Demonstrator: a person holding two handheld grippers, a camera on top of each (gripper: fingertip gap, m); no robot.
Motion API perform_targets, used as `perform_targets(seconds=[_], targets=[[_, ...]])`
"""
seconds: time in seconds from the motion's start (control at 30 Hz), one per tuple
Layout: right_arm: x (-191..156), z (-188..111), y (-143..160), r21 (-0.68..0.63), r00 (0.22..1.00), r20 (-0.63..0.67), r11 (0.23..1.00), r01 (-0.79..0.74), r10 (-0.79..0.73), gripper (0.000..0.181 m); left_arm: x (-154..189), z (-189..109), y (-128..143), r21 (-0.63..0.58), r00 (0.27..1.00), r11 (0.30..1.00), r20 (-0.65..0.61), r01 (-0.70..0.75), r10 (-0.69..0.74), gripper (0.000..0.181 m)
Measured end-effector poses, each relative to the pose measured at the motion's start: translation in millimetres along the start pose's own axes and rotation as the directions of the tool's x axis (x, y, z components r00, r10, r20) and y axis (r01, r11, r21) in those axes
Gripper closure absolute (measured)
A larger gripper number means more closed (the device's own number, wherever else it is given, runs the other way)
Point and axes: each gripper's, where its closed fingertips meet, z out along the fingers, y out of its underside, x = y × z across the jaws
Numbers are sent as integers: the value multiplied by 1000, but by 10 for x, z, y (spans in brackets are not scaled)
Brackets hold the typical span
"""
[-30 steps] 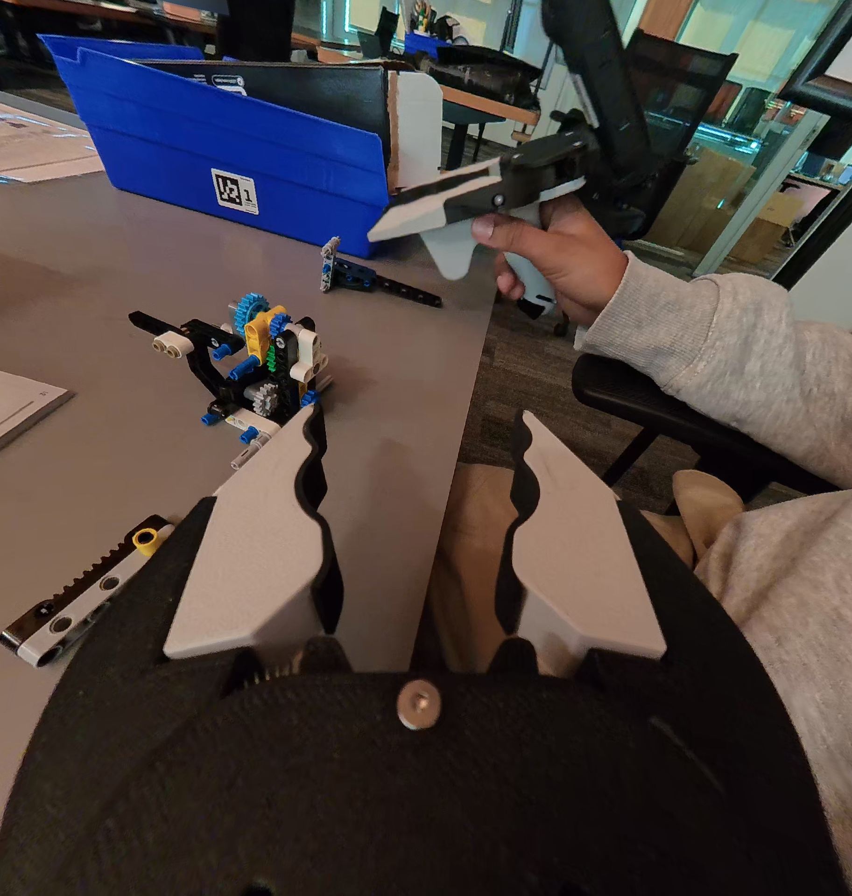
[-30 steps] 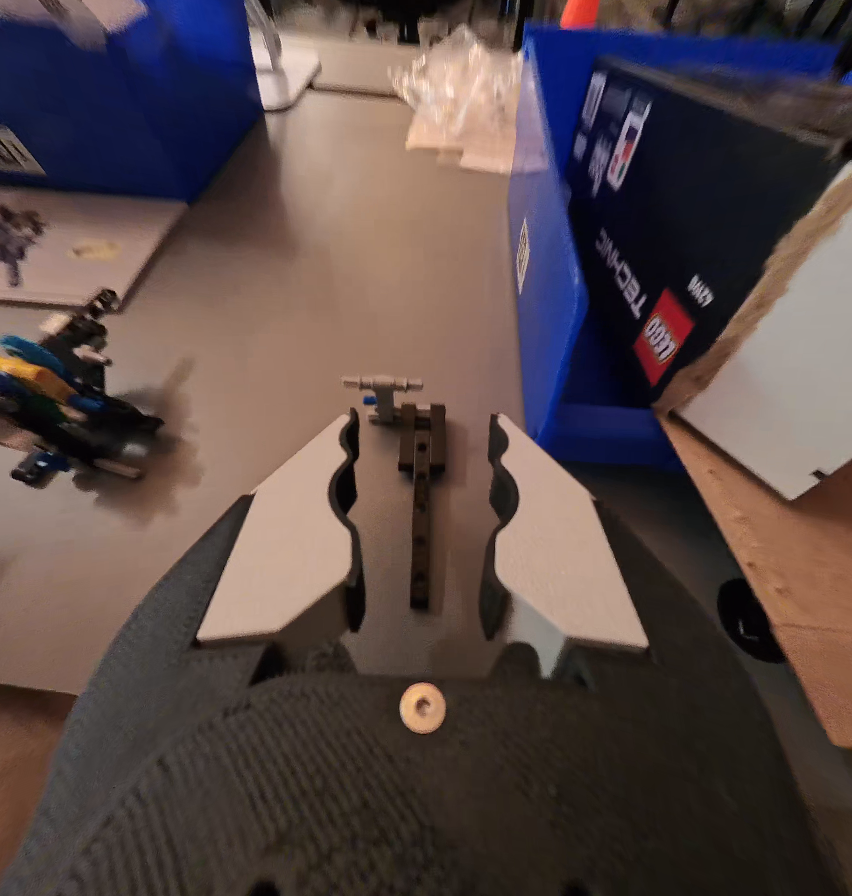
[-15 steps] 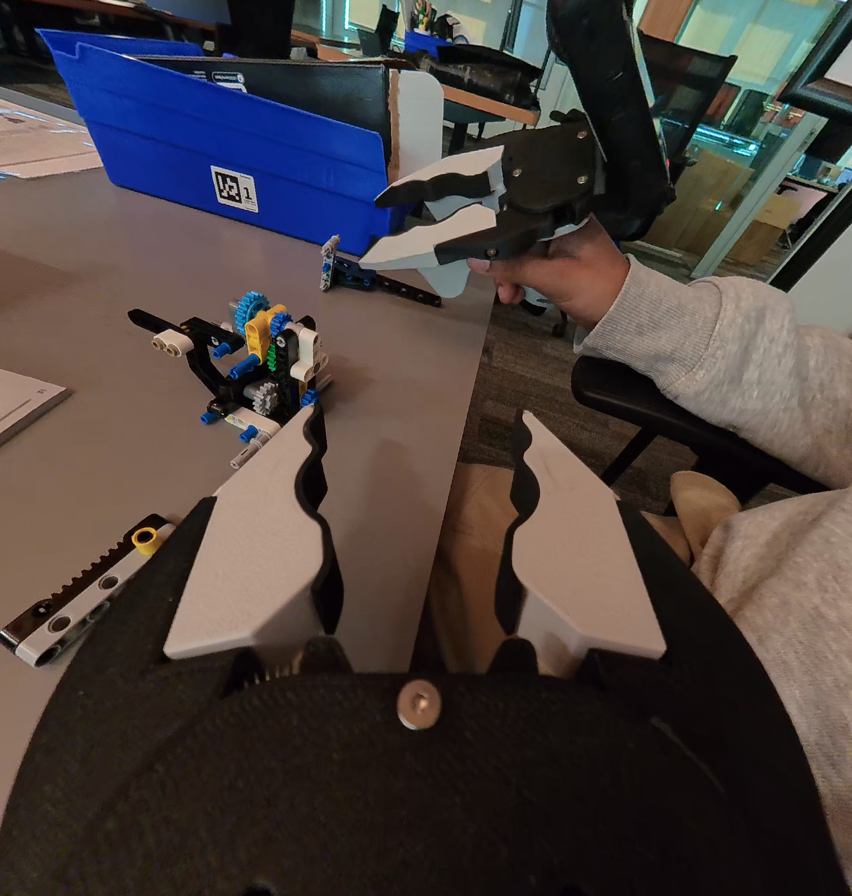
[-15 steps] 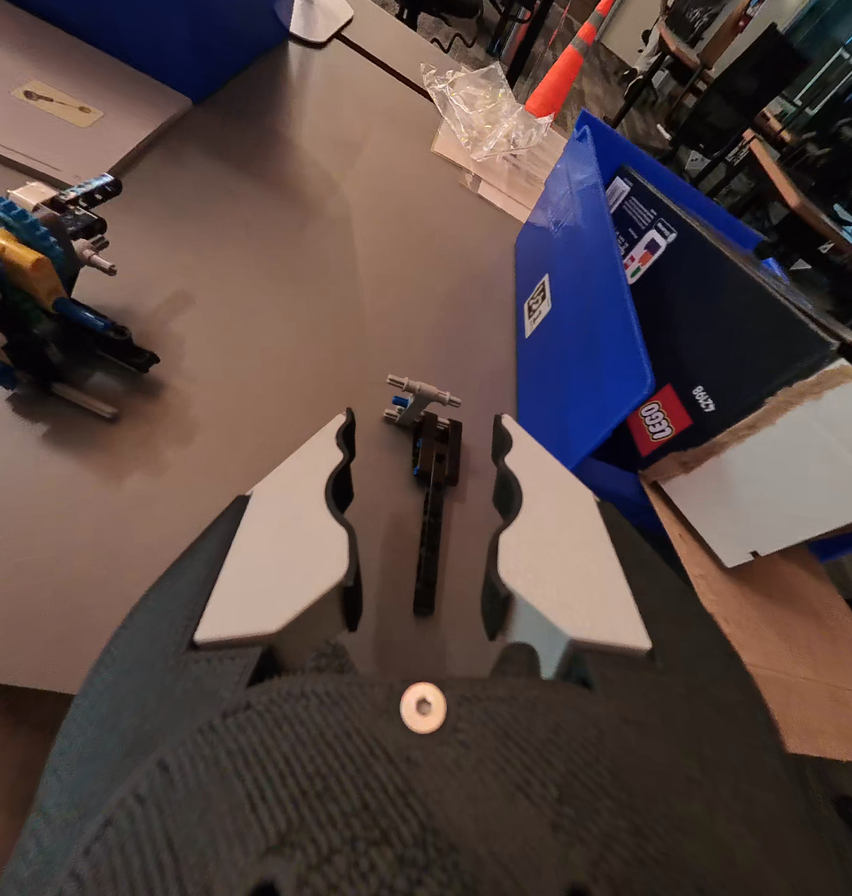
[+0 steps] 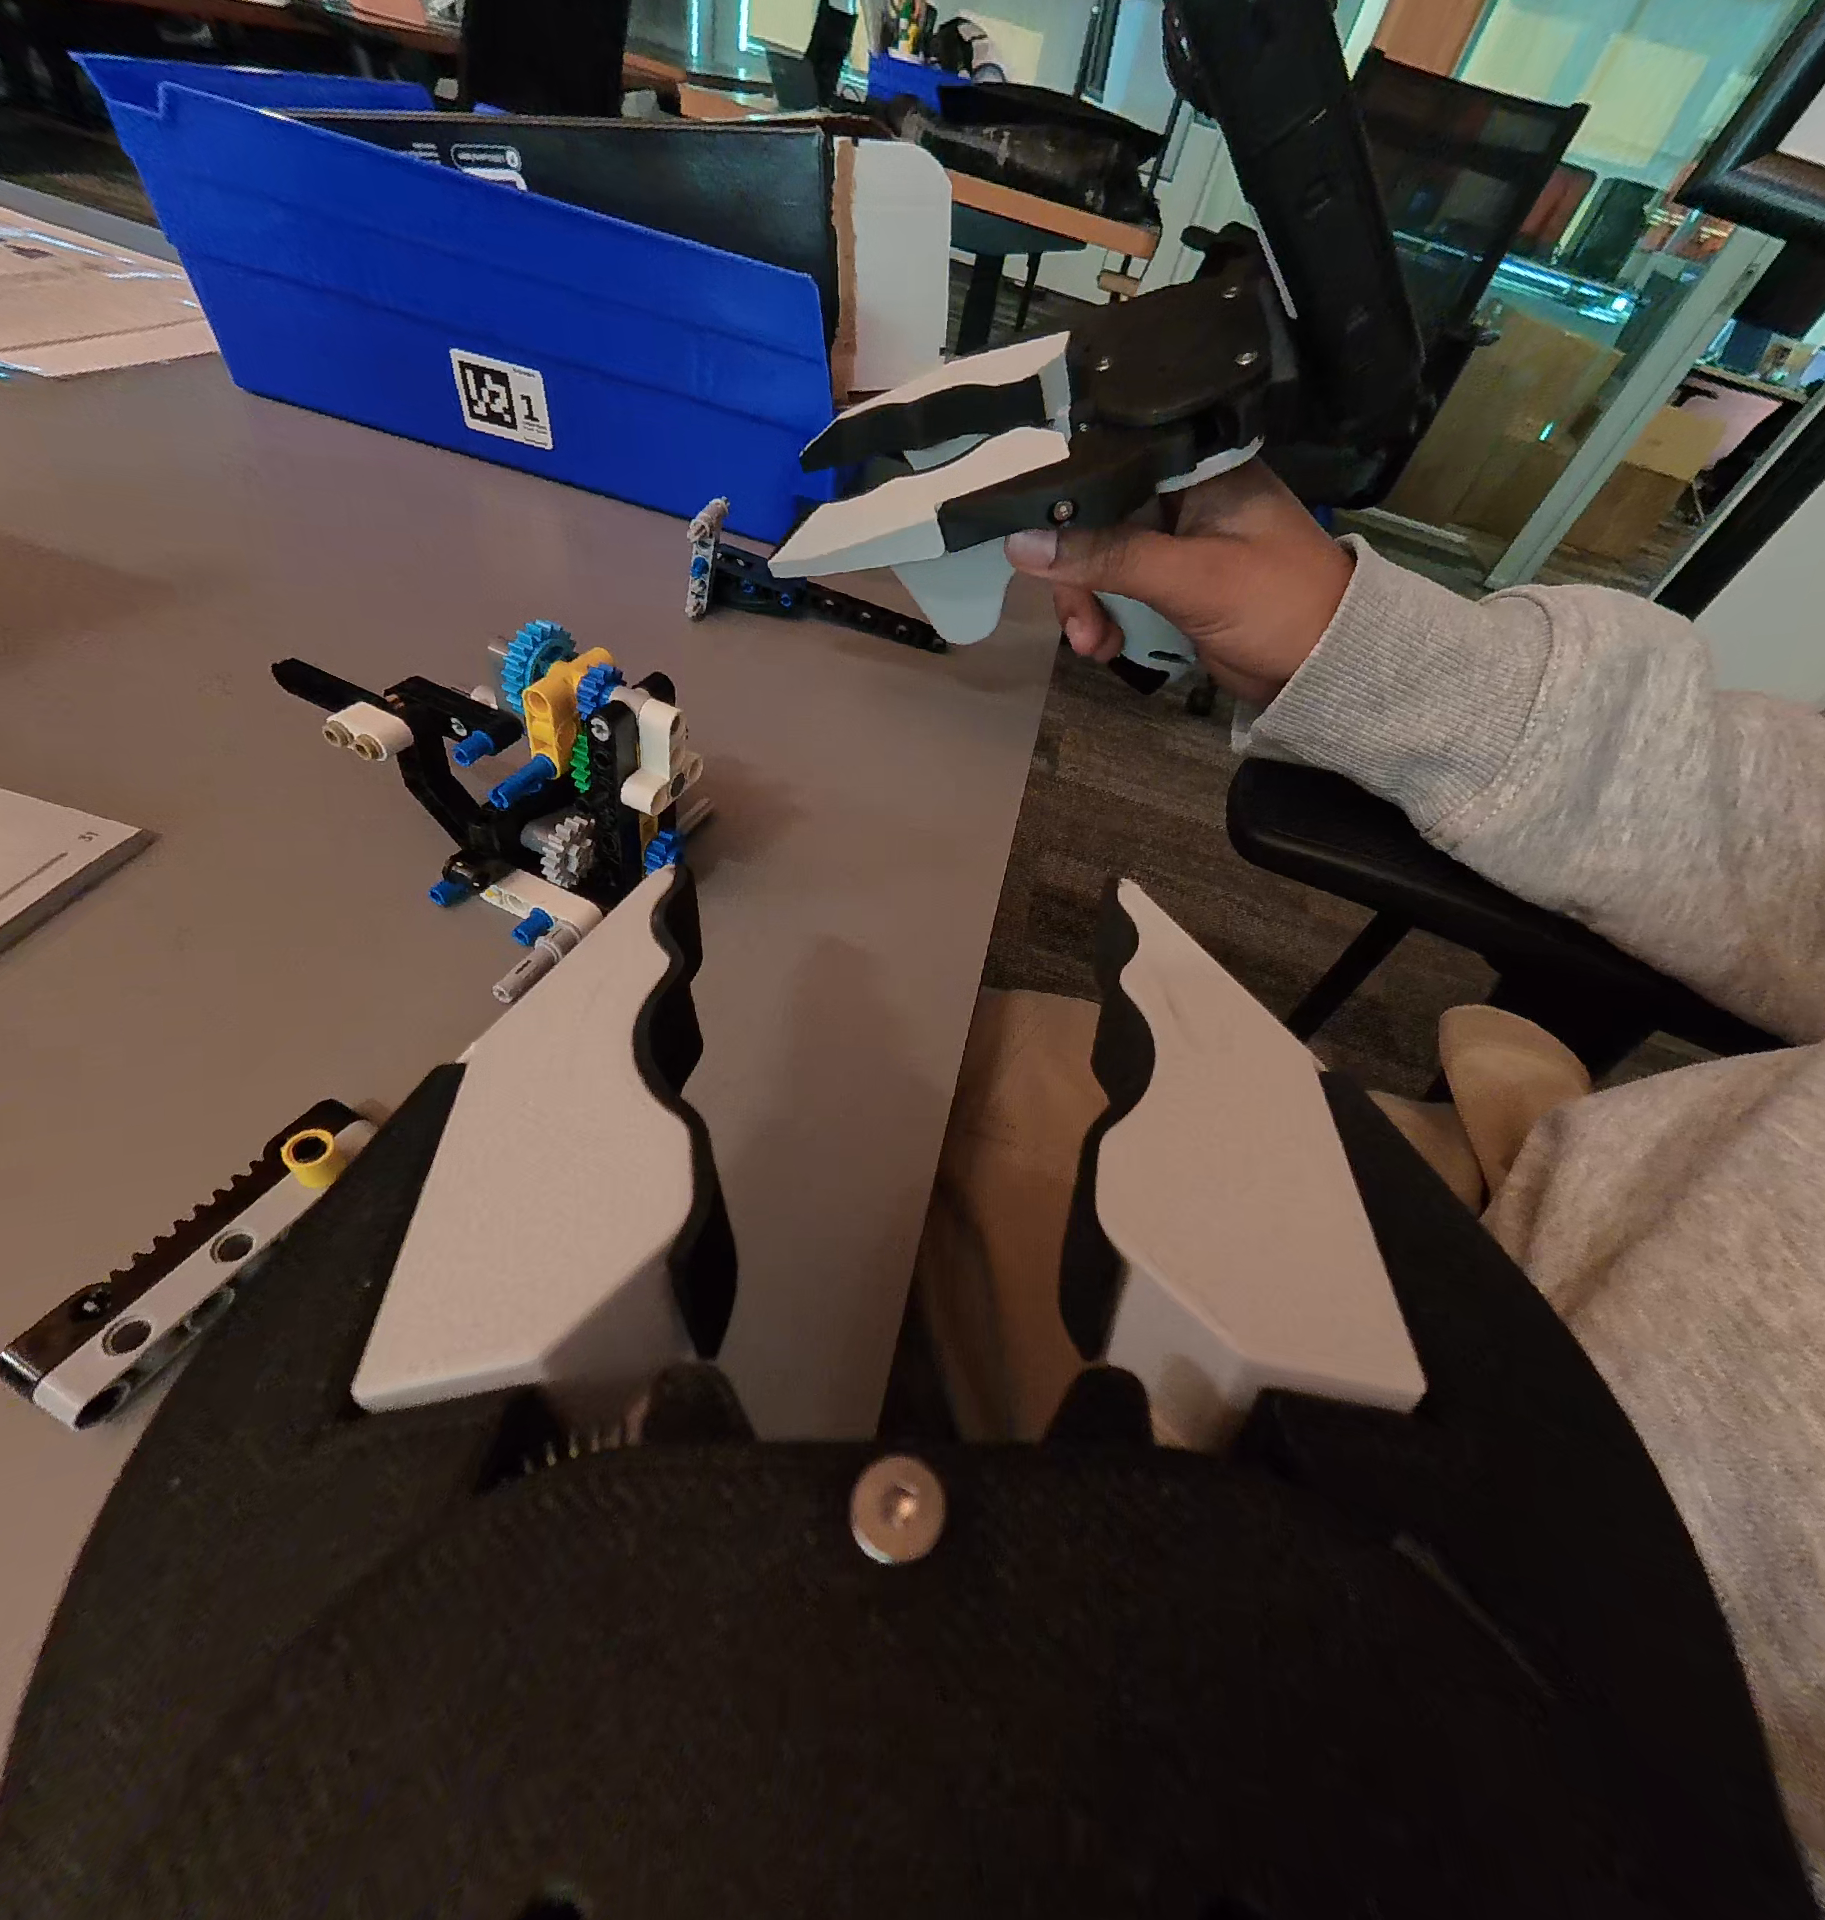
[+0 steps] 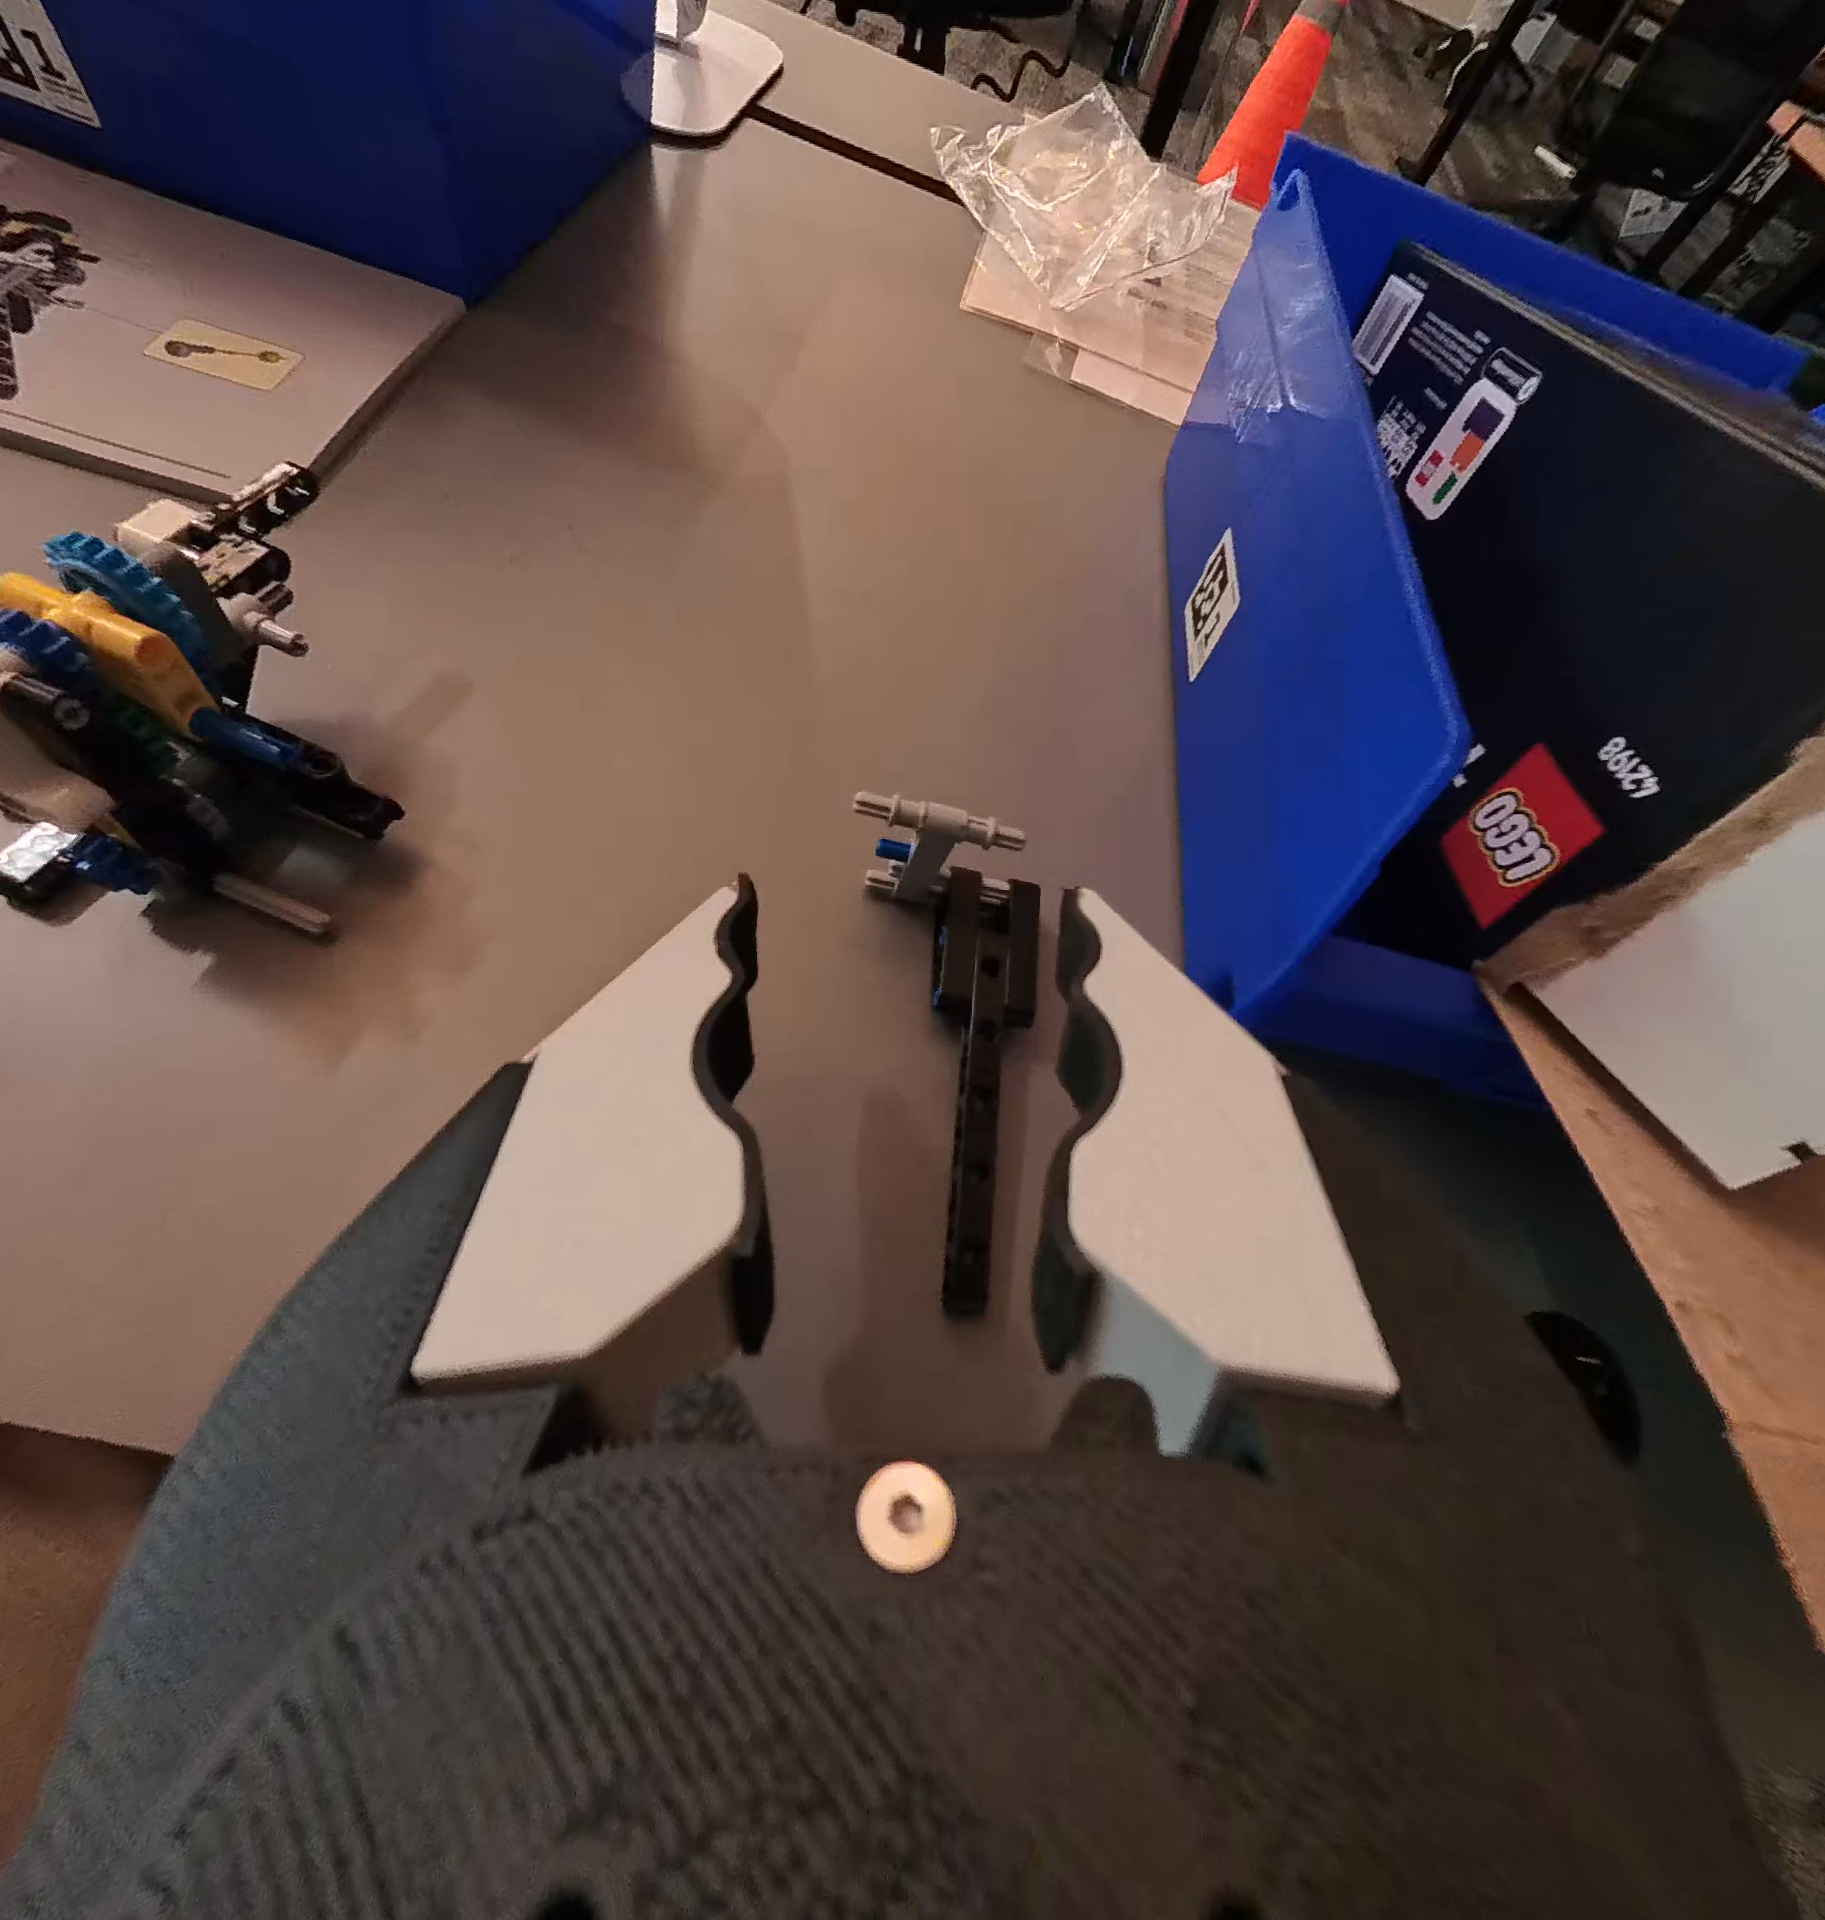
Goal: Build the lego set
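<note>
A half-built lego assembly (image 5: 544, 779) with blue gears, a yellow piece and black beams stands on the grey table (image 5: 212, 520); it also shows in the right wrist view (image 6: 129, 717). A long black beam with a grey cross piece (image 6: 975, 1039) lies on the table between and under my right gripper's (image 6: 903, 904) open fingers; it also shows in the left wrist view (image 5: 814, 597). My left gripper (image 5: 897, 894) is open and empty, over the table's near edge. The right gripper (image 5: 799, 509) shows there too, held by a hand just above the beam.
A blue bin (image 5: 492, 301) holding a black lego box (image 6: 1614, 623) stands right of the beam. A white and black toothed rack piece (image 5: 170, 1288) lies near my left gripper. An instruction booklet (image 6: 160, 353) and a clear plastic bag (image 6: 1074, 208) lie farther off. A chair armrest (image 5: 1407, 883) is off the table edge.
The right gripper has turned and lowered toward the black beam, which now lies between its fingers nearer the right one. The left gripper has not moved.
</note>
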Motion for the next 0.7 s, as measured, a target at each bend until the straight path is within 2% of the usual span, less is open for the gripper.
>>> perform_targets(seconds=[0.7], targets=[[-55, 13, 6, -2, 1000, 22, 1000, -6, 6, 123, -1, 2, 2, -2, 1000, 1000, 1, -1, 1, 107]])
